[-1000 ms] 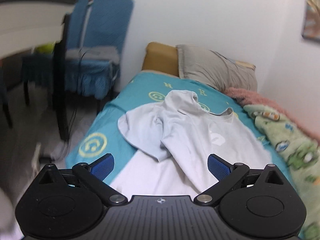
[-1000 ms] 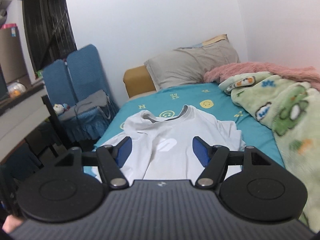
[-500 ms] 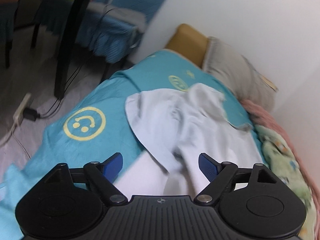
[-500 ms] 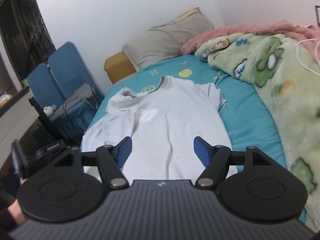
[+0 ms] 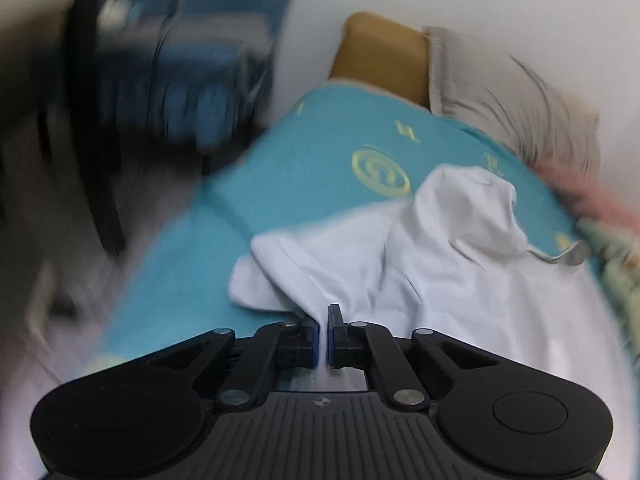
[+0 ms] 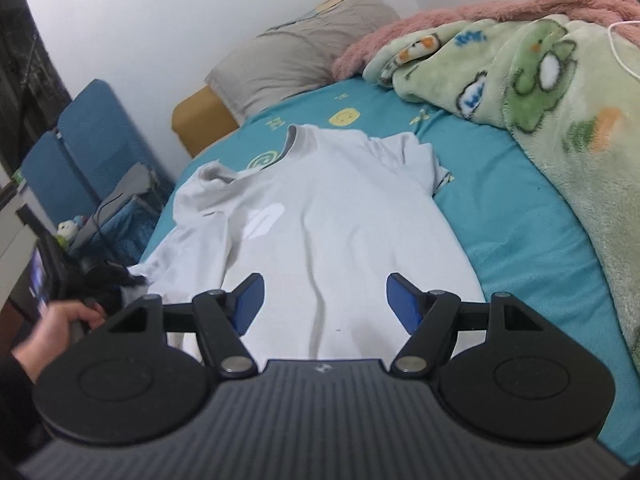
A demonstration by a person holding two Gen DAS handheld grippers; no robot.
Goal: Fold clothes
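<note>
A white T-shirt [image 6: 340, 224] lies face up on the teal bed sheet [image 6: 520, 232], collar toward the pillow. Its left shoulder and sleeve are rumpled and folded over. My left gripper [image 5: 324, 320] is shut on the shirt's left sleeve edge [image 5: 280, 276], with white fabric pinched between the blue pads. It also shows in the right wrist view [image 6: 100, 276], held by a hand at the bed's left side. My right gripper [image 6: 324, 304] is open and empty above the shirt's lower middle.
A grey pillow [image 6: 296, 56] and a tan cushion [image 6: 196, 124] lie at the head of the bed. A green cartoon blanket [image 6: 560, 92] over a pink one fills the right side. Blue chairs [image 6: 80, 148] and a desk stand left of the bed.
My left gripper has moved down to the sleeve and shut on it. My right gripper has moved closer over the shirt's lower part and stays open.
</note>
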